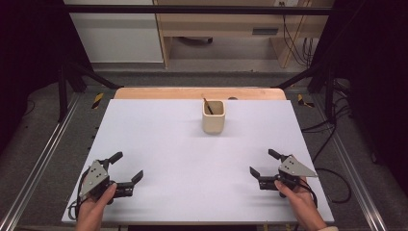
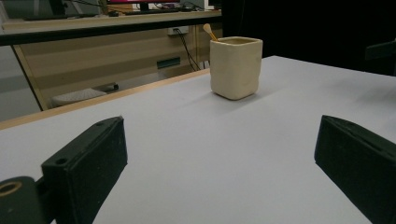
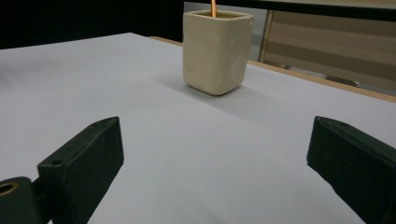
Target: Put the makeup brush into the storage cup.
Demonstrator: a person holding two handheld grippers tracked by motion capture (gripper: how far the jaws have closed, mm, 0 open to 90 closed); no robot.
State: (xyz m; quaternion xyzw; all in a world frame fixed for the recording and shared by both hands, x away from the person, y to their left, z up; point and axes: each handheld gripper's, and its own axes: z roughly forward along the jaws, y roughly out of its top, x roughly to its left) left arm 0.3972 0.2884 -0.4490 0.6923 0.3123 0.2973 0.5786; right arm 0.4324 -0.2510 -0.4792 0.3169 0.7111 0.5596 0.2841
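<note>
I see the cup upright at twelve o'clock on the table, near its far edge — a thin stick leans inside it. My left gripper rests at eight o'clock, jaws spread wide, holding nothing. My right gripper sits at four o'clock — jaws likewise spread, well apart from the cup.

A wooden desk stands beyond the white table, cables hanging.

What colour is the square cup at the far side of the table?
Cream, a pale beige; the cup shows best in the right gripper view.
</note>
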